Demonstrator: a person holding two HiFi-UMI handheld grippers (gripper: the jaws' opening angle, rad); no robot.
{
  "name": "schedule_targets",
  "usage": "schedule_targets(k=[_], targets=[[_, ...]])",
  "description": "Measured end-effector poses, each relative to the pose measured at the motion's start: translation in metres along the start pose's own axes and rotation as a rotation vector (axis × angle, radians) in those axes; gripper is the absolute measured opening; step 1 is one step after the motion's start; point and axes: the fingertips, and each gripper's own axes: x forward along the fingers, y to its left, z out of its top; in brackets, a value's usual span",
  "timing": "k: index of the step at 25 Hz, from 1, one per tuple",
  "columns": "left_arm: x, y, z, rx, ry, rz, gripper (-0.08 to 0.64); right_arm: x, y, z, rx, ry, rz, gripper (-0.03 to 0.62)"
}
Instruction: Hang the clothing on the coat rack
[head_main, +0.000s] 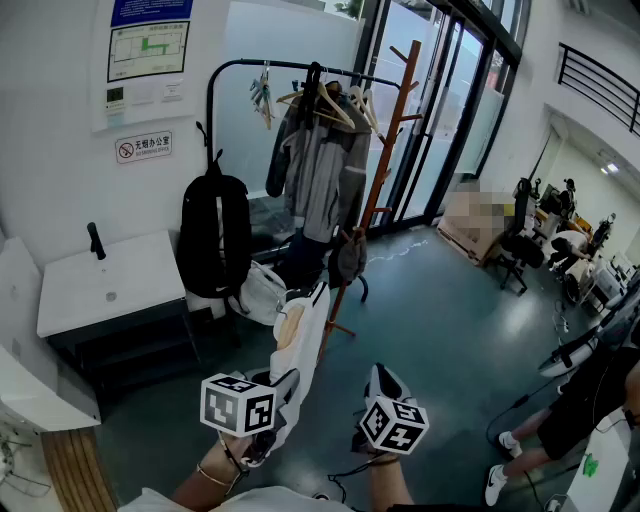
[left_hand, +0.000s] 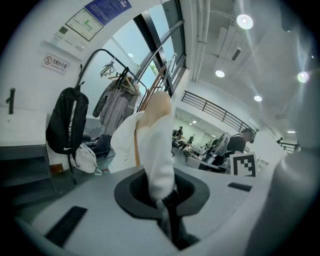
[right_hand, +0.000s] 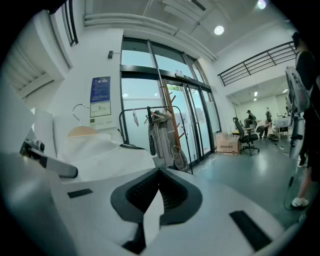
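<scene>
I carry the white cloth garment in front of me on its pale wooden hanger, so picking it up looks done and the hanging itself has not begun. The left tool sits at about seven o'clock in the head view, its jaws nearly together and clamped on a bunch of the white cloth, which rises from them toward twelve o'clock with the hanger's rounded shoulder on top. The right tool, at about five o'clock, has its jaws narrow as well. Its own view shows a thin fold of white fabric pinched between the ribbed pads, which I take to be part of the same garment. The tall orange-brown wooden coat rack with slanted pegs stands well apart from both tools, up at about one o'clock. Just beside it, toward eleven o'clock, a black metal clothes rail carries a grey jacket, and a black backpack hangs lower at ten o'clock. Several upper pegs look free. As I judge it, what remains is to close the gap, lift the hanger's hook to a peg, seat it, then let both tools go.
</scene>
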Motion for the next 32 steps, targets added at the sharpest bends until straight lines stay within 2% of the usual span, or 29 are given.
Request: schedule_targets(k=[8,13,25,32], targets=[[-0.020,0.022,0.001,0.006,-0.008,0.004,0.026,0.001,0.028,-0.001,-0.016,-0.015,-0.005,0.021],[-0.031,0.034,-0.004,0.006,0.007,0.008,0.026,0.000,0.037,-0.003,0.036,-0.051,-0.017,0.022],[-0.036,0.042,-0.005,0.010,0.019,-0.002,0.026,0.001,0.042,-0.010,0.038,-0.043,-0.052,0.023],[-0.014,0.048,0.015,0.038,-0.001,0.018,0.025,0.026,0.031,-0.007,0.044,-0.030,-0.051,0.023]])
